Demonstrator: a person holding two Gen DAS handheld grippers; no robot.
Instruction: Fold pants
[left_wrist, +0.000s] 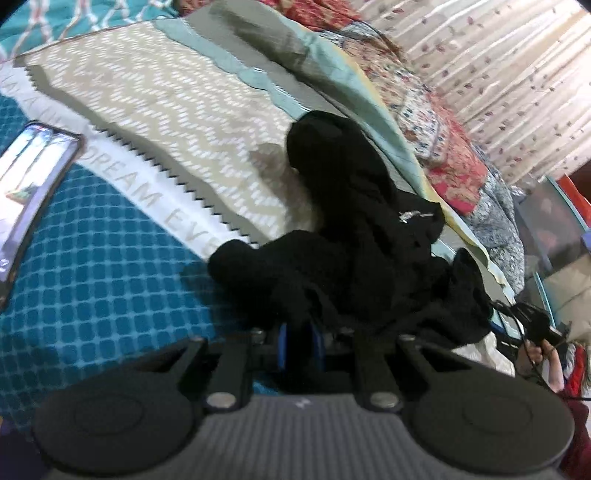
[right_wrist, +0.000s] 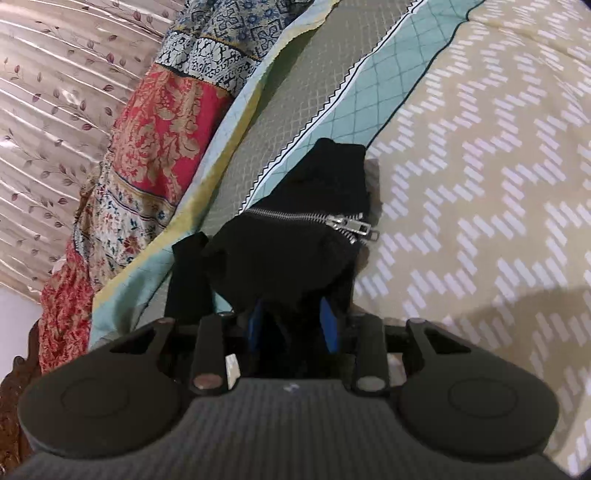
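Observation:
The black pants (left_wrist: 354, 236) lie bunched on the patterned bedspread (left_wrist: 177, 110), stretching from the left gripper up the middle of the left wrist view. My left gripper (left_wrist: 300, 341) is shut on a fold of the pants, its blue pads (left_wrist: 281, 343) mostly buried in cloth. In the right wrist view the pants (right_wrist: 295, 254) hang in a bunch with a silver zipper (right_wrist: 314, 221) across them. My right gripper (right_wrist: 293, 325) is shut on this zipper end of the pants, its blue pads (right_wrist: 328, 325) pressed against the cloth.
A phone (left_wrist: 33, 188) lies on the teal checked part of the bedspread at the left. Floral quilts (left_wrist: 436, 133) are piled along the far edge, also seen in the right wrist view (right_wrist: 147, 155). A leaf-print curtain (right_wrist: 55, 92) hangs behind.

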